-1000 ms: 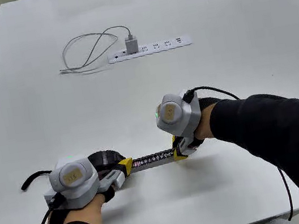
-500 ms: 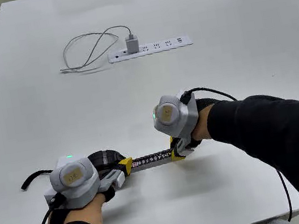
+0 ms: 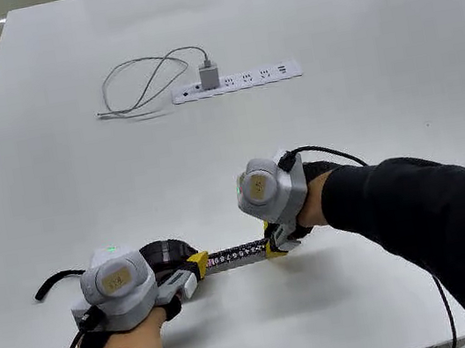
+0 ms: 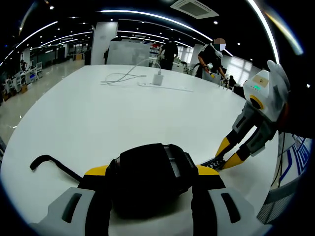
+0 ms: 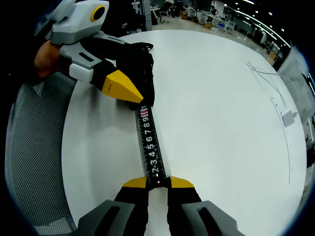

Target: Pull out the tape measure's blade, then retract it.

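Note:
The tape measure's black case lies on the white table near its front left, with my left gripper shut on it. In the left gripper view the case sits between the yellow-tipped jaws of that gripper. A short length of numbered blade runs right from the case to my right gripper. The right gripper view shows that gripper shut on the blade's end, with the left gripper and the case beyond.
A white power strip with a plugged charger and a looped cable lies further back. The case's black strap trails left. The table's front edge runs just below the hands. A mesh chair stands beside the table.
My right gripper has drifted a little to the left toward the case, so slightly less blade is out. The left gripper and the case have stayed put.

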